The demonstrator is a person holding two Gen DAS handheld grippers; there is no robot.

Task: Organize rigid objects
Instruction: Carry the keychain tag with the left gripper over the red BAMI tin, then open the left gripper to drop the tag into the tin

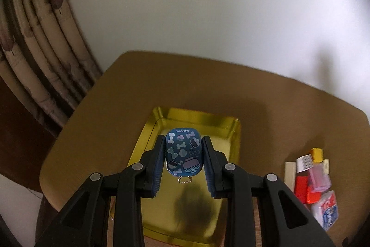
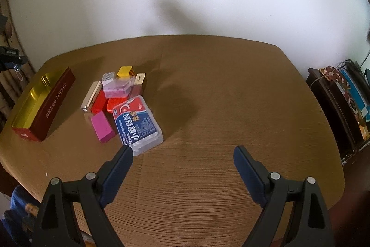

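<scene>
Left tongs (image 1: 184,155) gripped the blue patterned case (image 1: 184,155) by its sides above the open gold tin (image 1: 233,149) (keychain dangling), so the placing step looked in hand, lowering and letting go next, while the right tongs (image 2: 183,151) hung wide open, empty, near the pile of small boxes (image 2: 120,103).

Light: dim, warm indoor.
Shadows: soft blots on wall (image 2: 171,10) and table (image 2: 208,85).
Glare: gold tin (image 1: 196,219) reflects.
Edges: fisheye-bent, dark corners, slight blur.
</scene>
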